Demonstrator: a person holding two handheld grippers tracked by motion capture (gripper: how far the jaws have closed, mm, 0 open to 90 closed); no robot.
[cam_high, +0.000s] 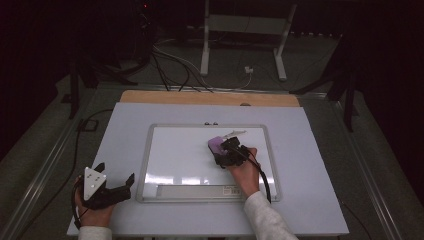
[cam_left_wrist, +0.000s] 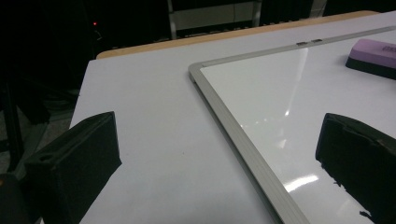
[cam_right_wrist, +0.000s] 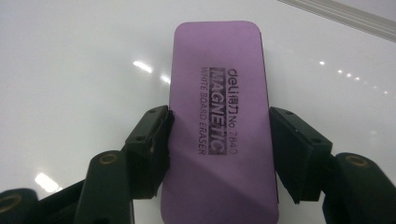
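A purple magnetic whiteboard eraser (cam_right_wrist: 219, 60) lies flat on the whiteboard (cam_high: 175, 150). My right gripper (cam_right_wrist: 219, 116) is shut on it, with one jaw against each long side. From above, the eraser (cam_high: 215, 144) sits near the board's middle, just ahead of the right gripper (cam_high: 223, 148). My left gripper (cam_high: 117, 173) rests on the table off the board's near left corner, with its jaws wide apart and nothing between them. In its own view, the left gripper (cam_left_wrist: 217, 128) straddles the board's metal frame (cam_left_wrist: 233, 126), and the eraser (cam_left_wrist: 373, 52) lies far off at top right.
A white marker (cam_high: 235, 133) lies on the board just beyond the eraser. A pen tray (cam_high: 200, 191) runs along the board's near edge. The pale table (cam_high: 310, 150) ends in a wooden strip (cam_high: 210, 98) at the far side. Stands and cables cover the dark floor beyond.
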